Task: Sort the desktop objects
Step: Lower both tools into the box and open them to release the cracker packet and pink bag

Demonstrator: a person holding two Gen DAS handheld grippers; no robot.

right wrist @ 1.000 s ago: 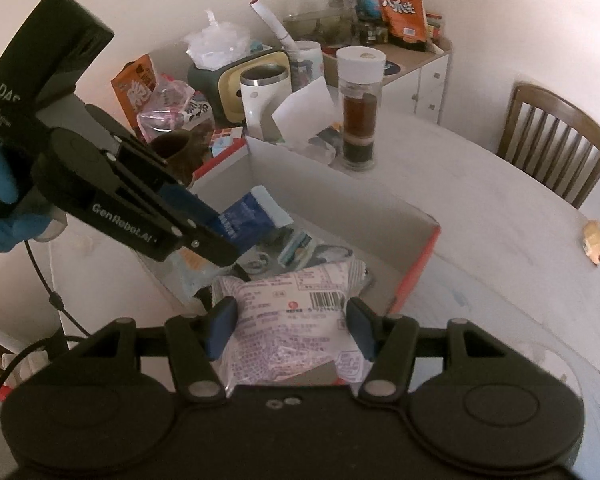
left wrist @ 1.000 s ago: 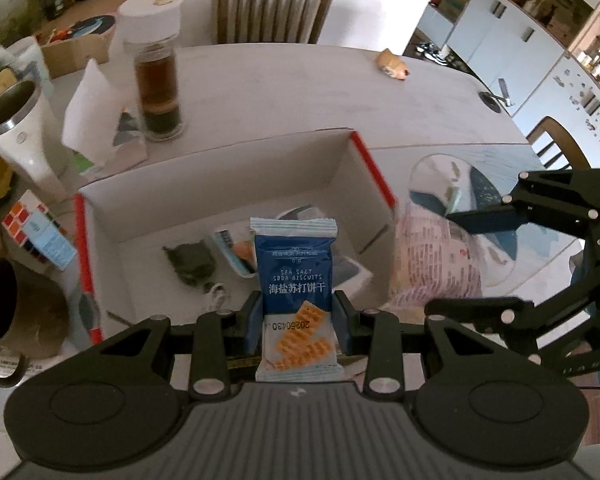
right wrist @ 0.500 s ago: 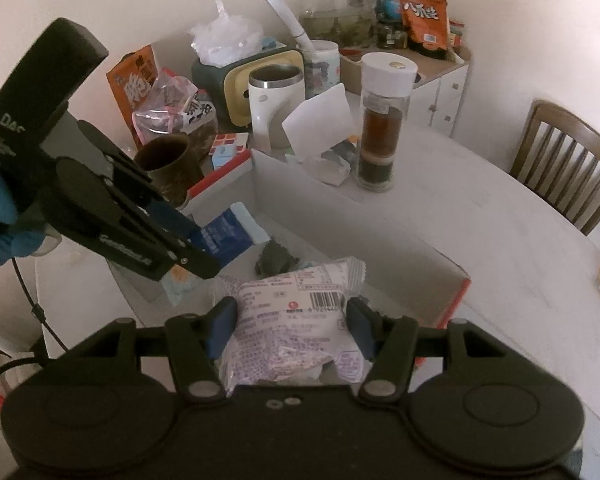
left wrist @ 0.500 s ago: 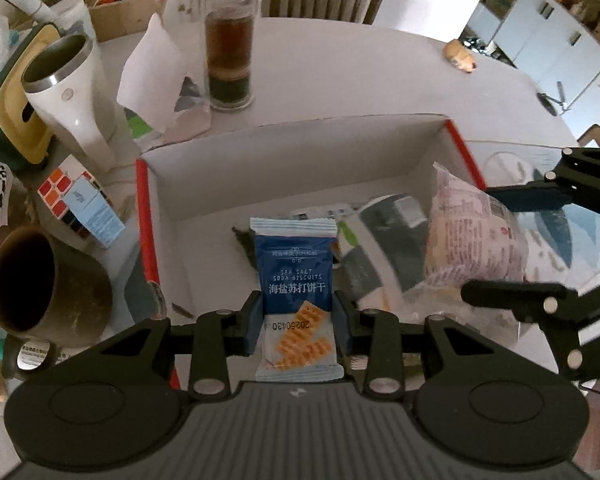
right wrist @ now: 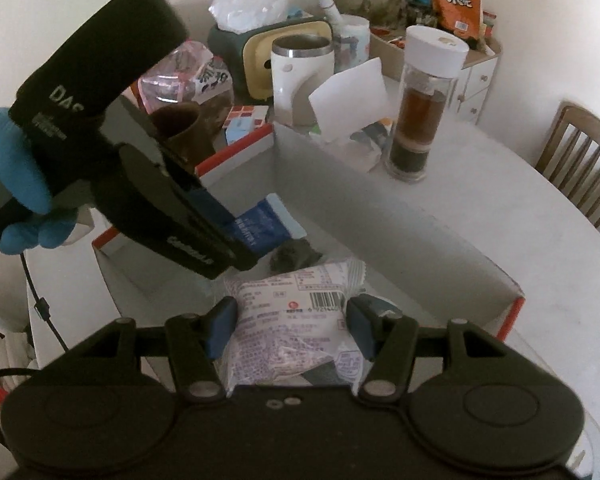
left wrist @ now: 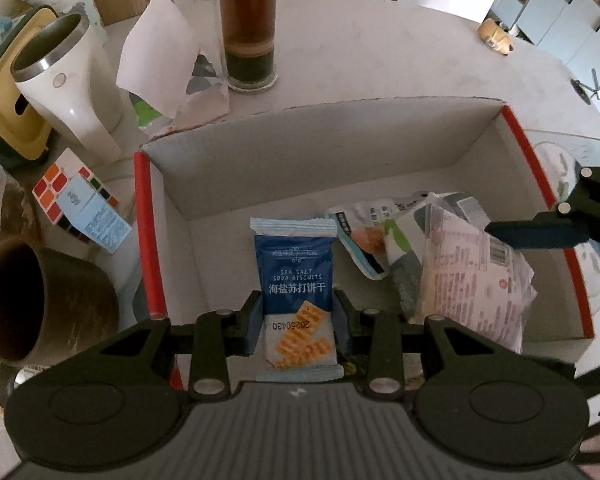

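Left gripper [left wrist: 298,322] is clamped on a blue biscuit packet [left wrist: 295,280], pads pressed vs both long edges, packet upright w/ its top pointing into the box [left wrist: 300,152]. Packet hangs over the box interior, near the left-centre of the floor; can't tell if its far end touches the bottom. Right gripper [right wrist: 292,326] is closed on a clear snack bag [right wrist: 288,320] w/ purple print & a barcode, fingers squeezing it from both sides; bag also sits over the box, toward the right side near the red-edged wall. In the left wrist view the same bag shows at right, w/ one blue-padded finger [left wrist: 536,234] of the right gripper against its top. Already in the box: a white/green packet [left wrist: 374,236] lying betw. the two held items, partly under the clear bag, and a small dark lump [right wrist: 294,258] on the floor. In the right wrist view a blue-gloved hand [right wrist: 16,196] grips the left tool's handle. Outside the box, on the table [left wrist: 380,52]: a tea bottle [left wrist: 248,28] just behind the far wall, a folded white paper [left wrist: 156,48] beside it, a white steel-rimmed mug [left wrist: 66,80], a puzzle cube [left wrist: 74,196] near the box's left corner, a brown cup [left wrist: 40,300] left of the box. Chair [right wrist: 580,164] beyond the table's far edge.
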